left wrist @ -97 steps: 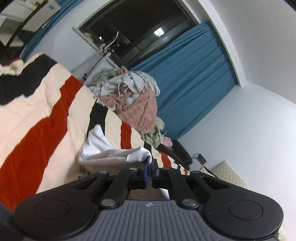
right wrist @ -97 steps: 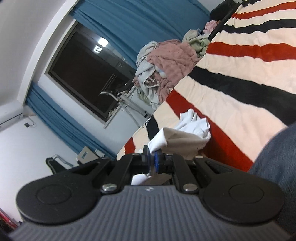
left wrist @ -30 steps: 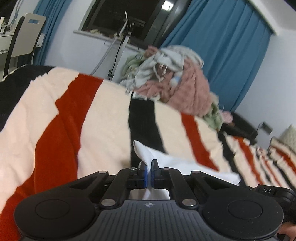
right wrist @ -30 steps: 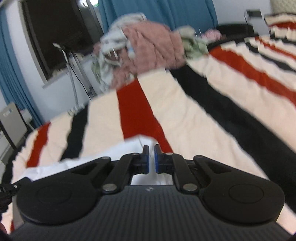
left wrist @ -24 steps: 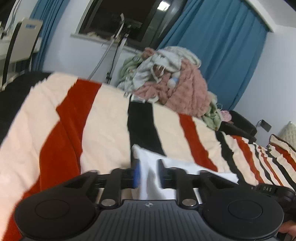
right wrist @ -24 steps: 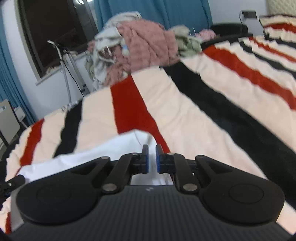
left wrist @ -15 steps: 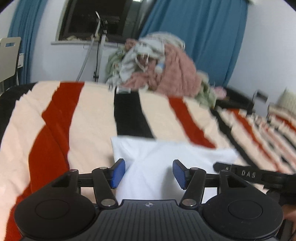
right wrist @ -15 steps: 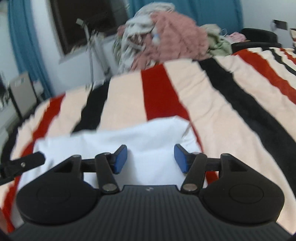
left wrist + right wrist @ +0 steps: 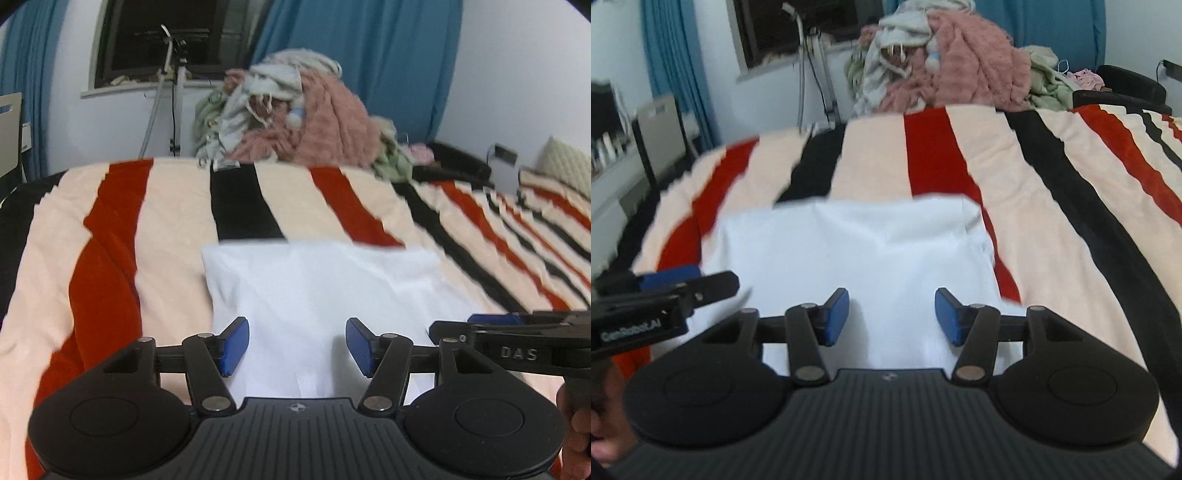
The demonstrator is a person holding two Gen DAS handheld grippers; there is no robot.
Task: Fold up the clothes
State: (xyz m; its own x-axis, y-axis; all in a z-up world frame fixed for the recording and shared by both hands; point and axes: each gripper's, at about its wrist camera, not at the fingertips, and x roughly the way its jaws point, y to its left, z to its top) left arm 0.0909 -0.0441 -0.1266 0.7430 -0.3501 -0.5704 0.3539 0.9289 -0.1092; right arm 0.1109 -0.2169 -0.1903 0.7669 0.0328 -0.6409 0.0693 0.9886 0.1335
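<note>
A white garment [image 9: 317,288] lies spread flat on the striped bed, also seen in the right wrist view [image 9: 849,251]. My left gripper [image 9: 297,347] is open and empty, hovering over the garment's near edge. My right gripper [image 9: 892,315] is open and empty over the same garment, to the right of the left one. The right gripper's finger shows at the right of the left wrist view [image 9: 517,332]. The left gripper's finger shows at the left of the right wrist view [image 9: 665,291].
The bed has a cream, red and black striped blanket [image 9: 118,229]. A heap of pink, grey and green clothes [image 9: 295,122] sits at the bed's far end. A metal stand [image 9: 166,92], a dark window and blue curtains are behind. A chair stands at far left.
Both grippers were shut on the white garment, lowered it onto the bed and opened. The garment now lies flat and both grippers have pulled back slightly.
</note>
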